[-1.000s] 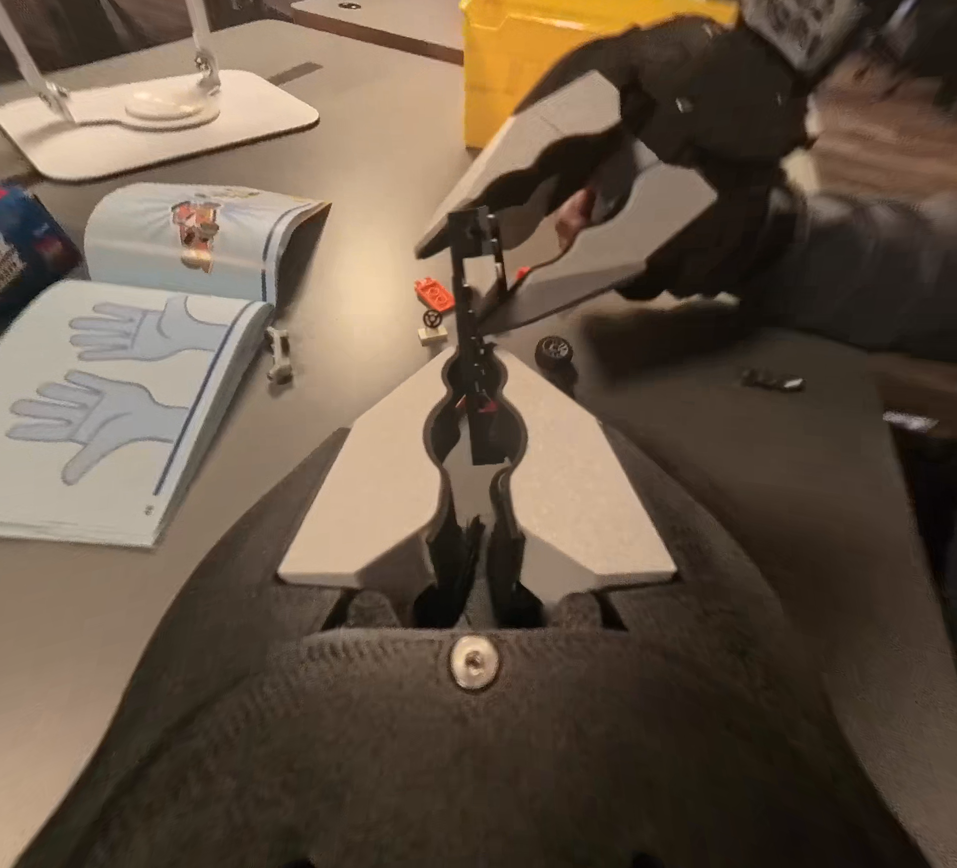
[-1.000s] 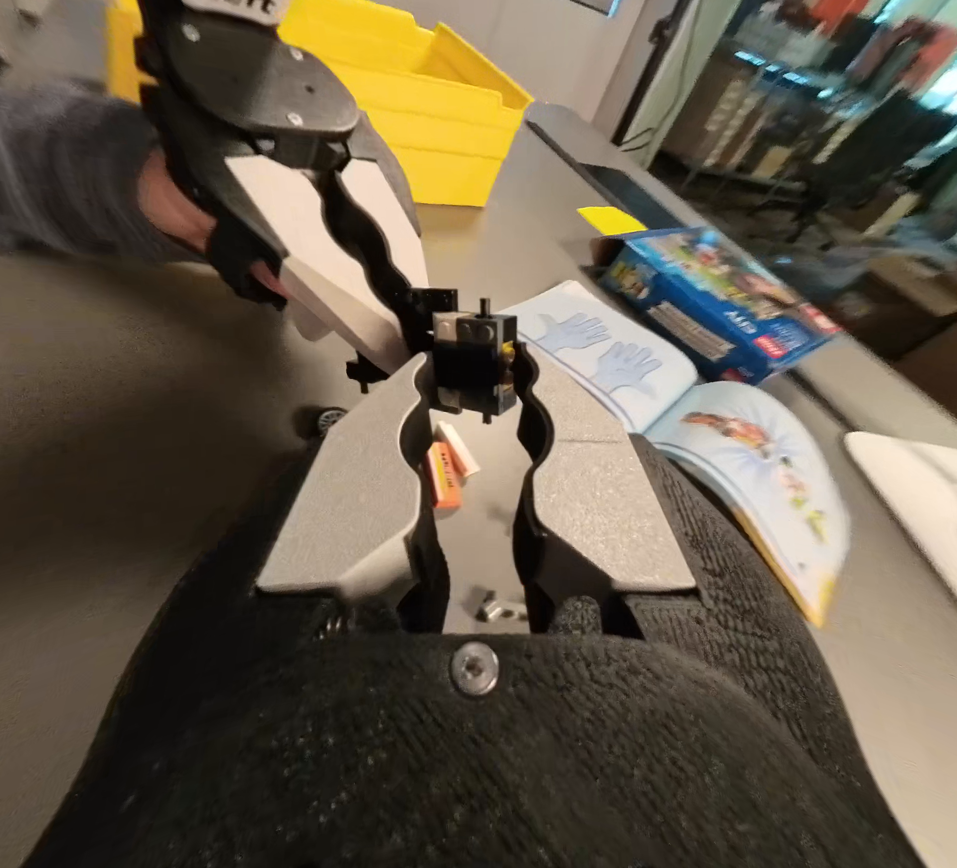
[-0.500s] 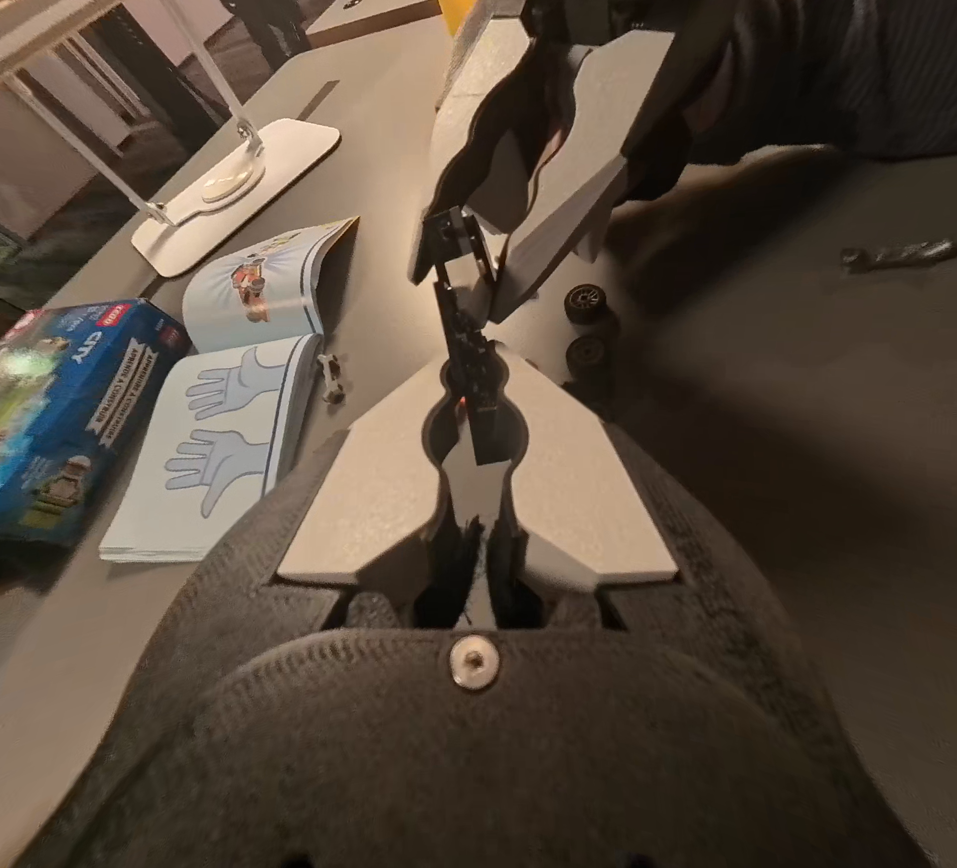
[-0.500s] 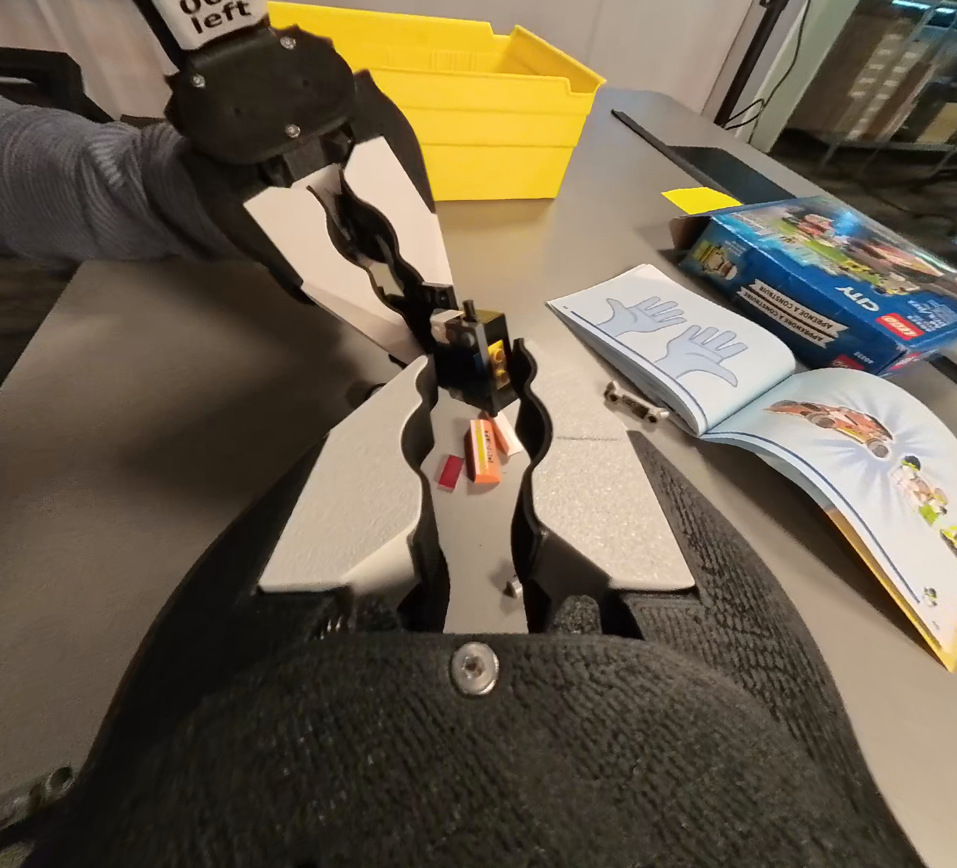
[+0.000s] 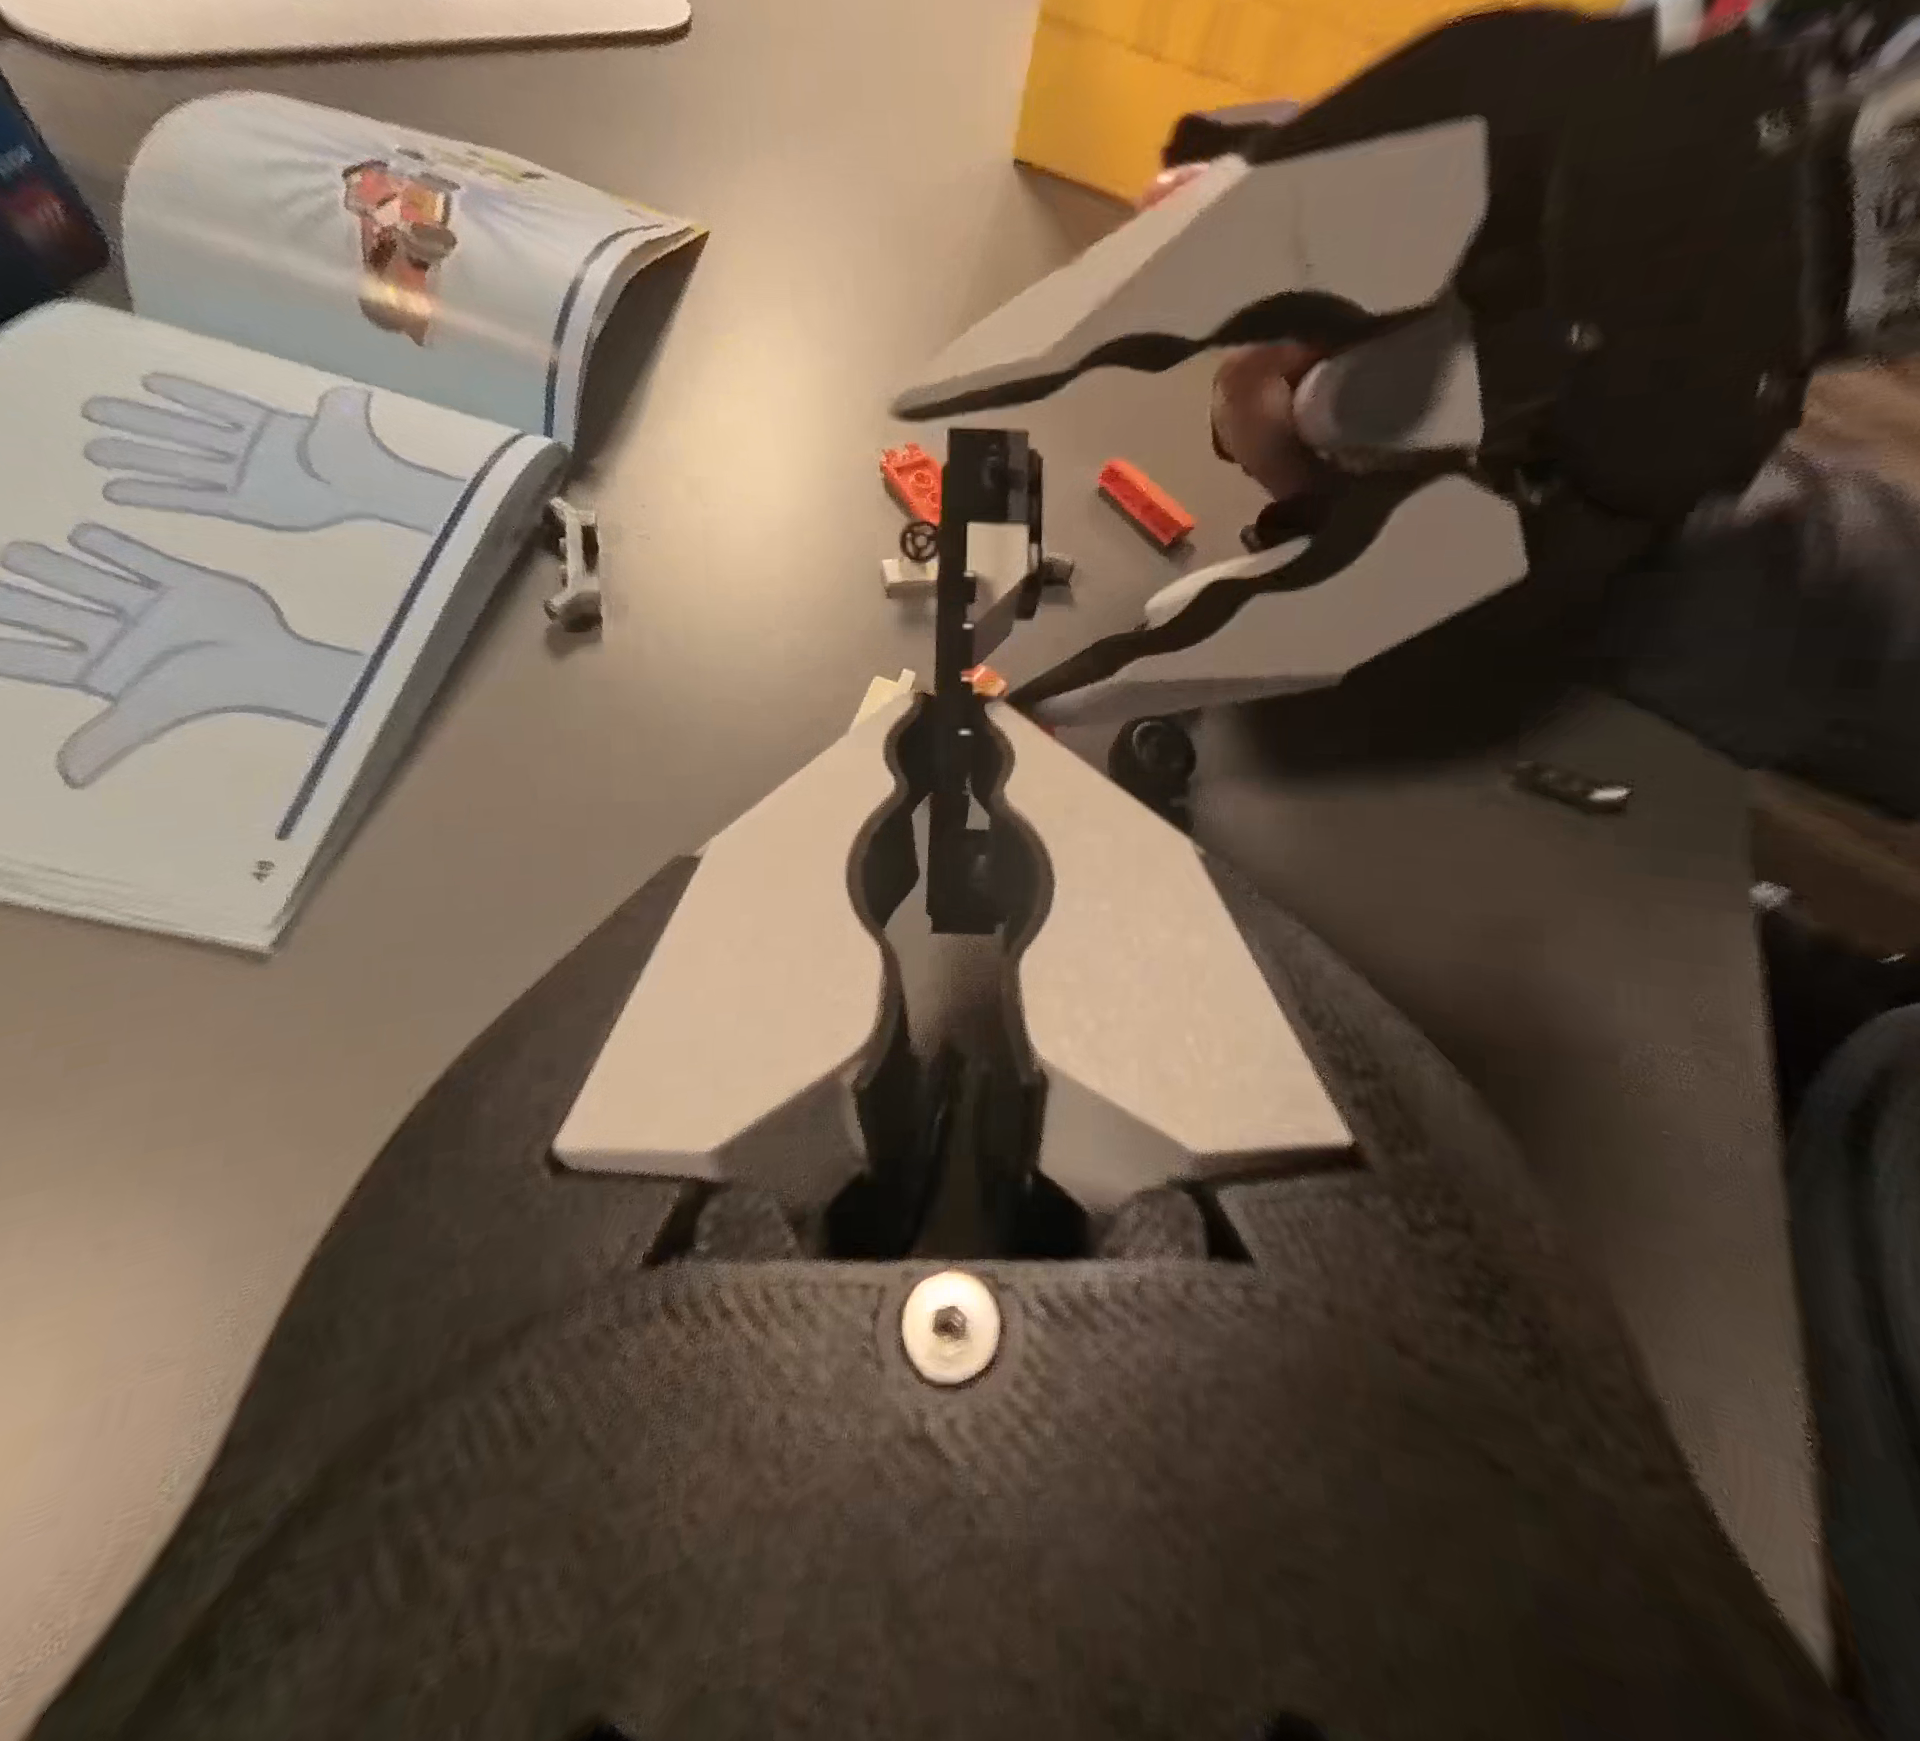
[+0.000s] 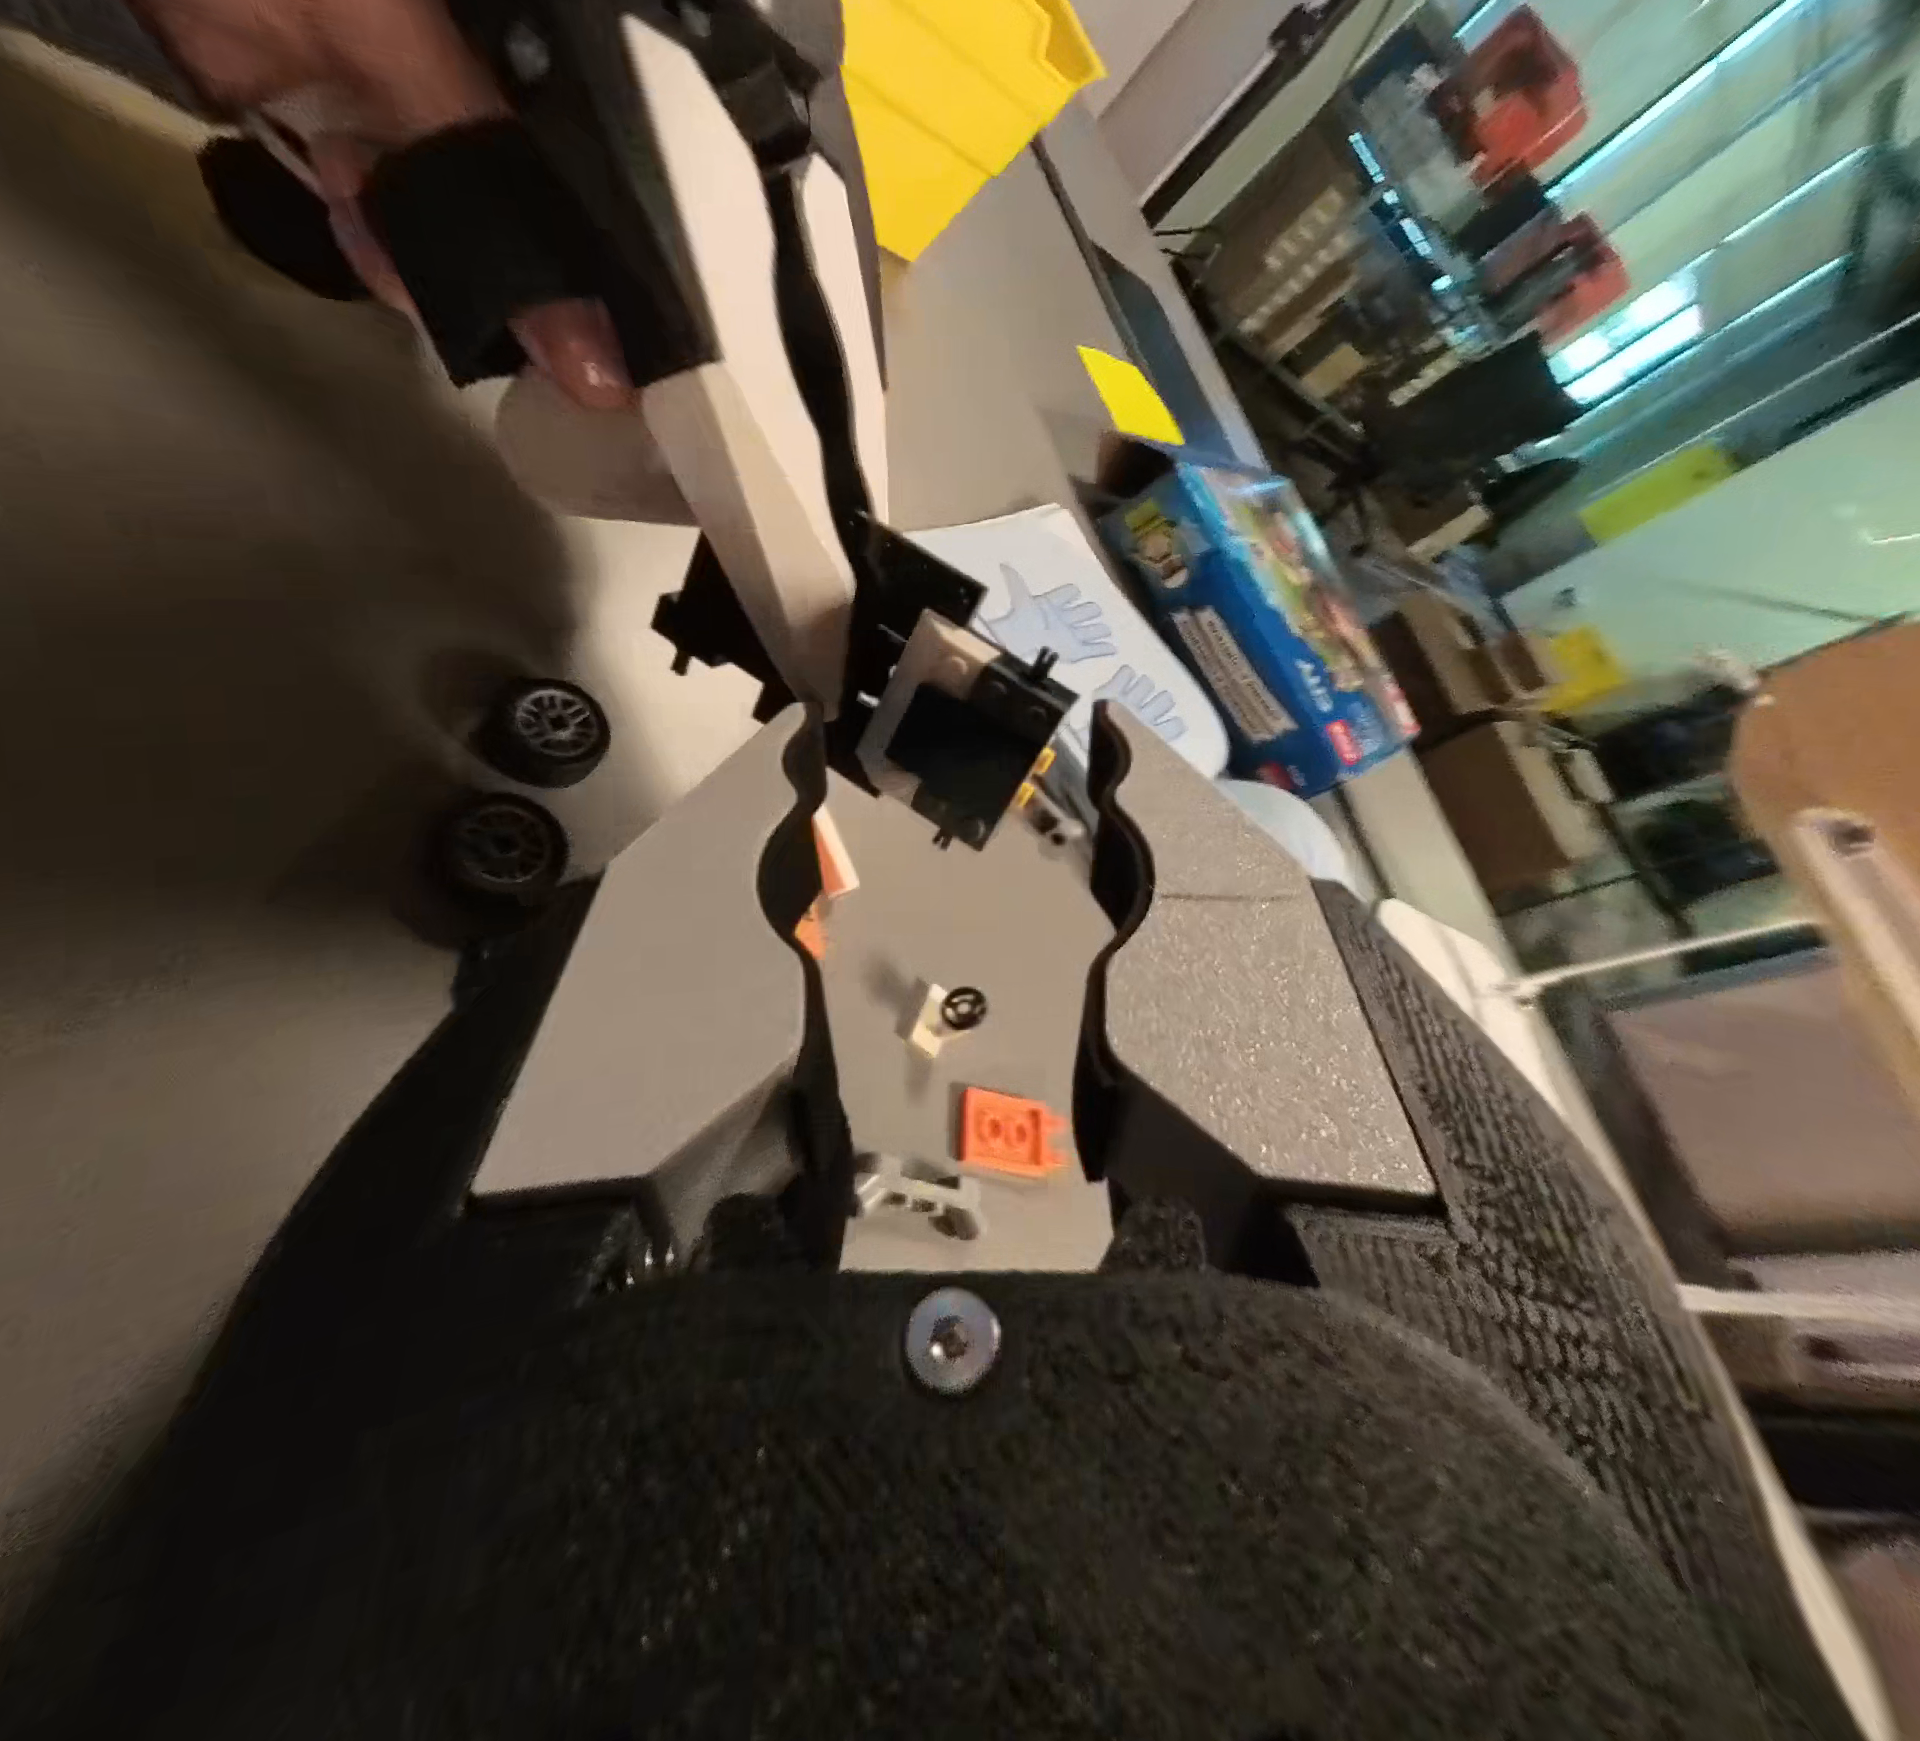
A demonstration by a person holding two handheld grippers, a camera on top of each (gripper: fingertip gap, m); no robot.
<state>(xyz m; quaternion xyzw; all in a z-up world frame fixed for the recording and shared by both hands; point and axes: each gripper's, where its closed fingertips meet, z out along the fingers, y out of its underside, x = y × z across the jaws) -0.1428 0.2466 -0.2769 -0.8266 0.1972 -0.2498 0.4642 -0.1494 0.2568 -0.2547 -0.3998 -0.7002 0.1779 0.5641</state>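
Grey tabletop [image 5: 727, 133], yellow bin [image 5: 1247, 8] toward far edge, open booklet [image 5: 208, 548] at left edge. Left gripper [image 5: 951, 704] – fingers clamped on black brick assembly [image 5: 961, 611], held above tabletop. Right gripper [image 6: 956, 720] – fingers apart either side of assembly, not pressing it. Loose orange plate [image 6: 1003, 1132] and two wheels [image 6: 545, 725] lie beneath.
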